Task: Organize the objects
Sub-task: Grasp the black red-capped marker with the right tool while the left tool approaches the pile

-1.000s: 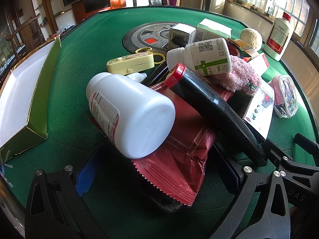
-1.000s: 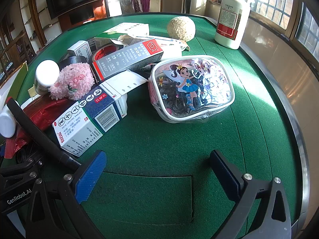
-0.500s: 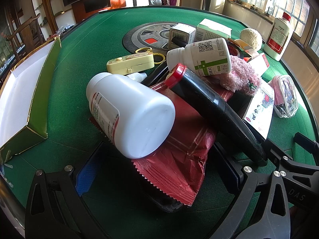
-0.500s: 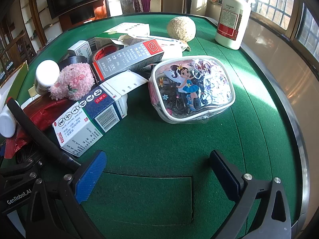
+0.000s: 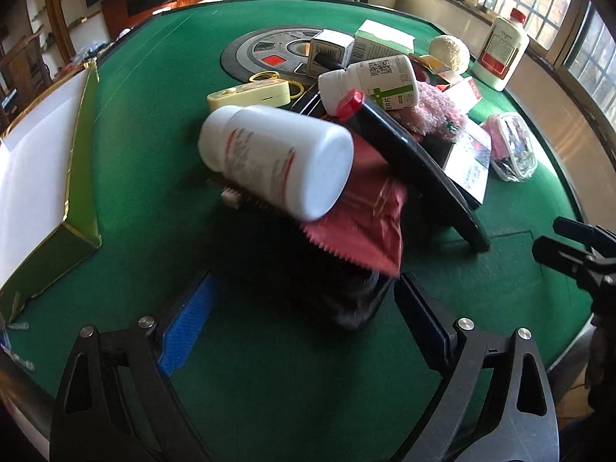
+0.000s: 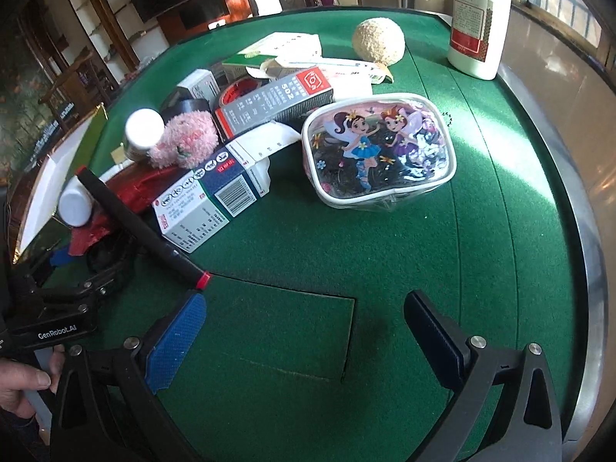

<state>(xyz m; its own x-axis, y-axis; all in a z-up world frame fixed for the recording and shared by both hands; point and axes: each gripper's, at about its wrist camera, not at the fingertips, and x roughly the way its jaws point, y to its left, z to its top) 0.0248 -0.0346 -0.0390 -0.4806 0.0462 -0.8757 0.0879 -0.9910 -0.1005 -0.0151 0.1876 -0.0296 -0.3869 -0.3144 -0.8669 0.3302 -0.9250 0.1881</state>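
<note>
A pile lies on the green felt table (image 5: 146,123). It holds a big white bottle (image 5: 277,161) on a red foil packet (image 5: 365,231), a dark red-capped bottle (image 5: 404,154), a smaller white bottle (image 5: 373,81) and a pink plush (image 5: 435,111). My left gripper (image 5: 300,300) stands wide with its jaws closing. A blurred dark object (image 5: 354,300) under the packet lies between them, by the right finger, and the left pad is apart from it. My right gripper (image 6: 306,308) hangs open over bare felt, short of a fairy-print pouch (image 6: 377,154) and a blue-white medicine box (image 6: 208,200).
An open cardboard box (image 5: 77,146) with green-gold walls stands at the left. Further back lie a yellow device (image 5: 250,92), a grey carton (image 6: 273,104), a beige ball (image 6: 379,40) and an upright white bottle (image 6: 477,19). The table's metal rim (image 6: 589,231) curves along the right.
Both views have pulled back and up from the pile, so it looks smaller and farther. The left fingers stand slightly closer together. The dark bottle's end now shows in the right wrist view.
</note>
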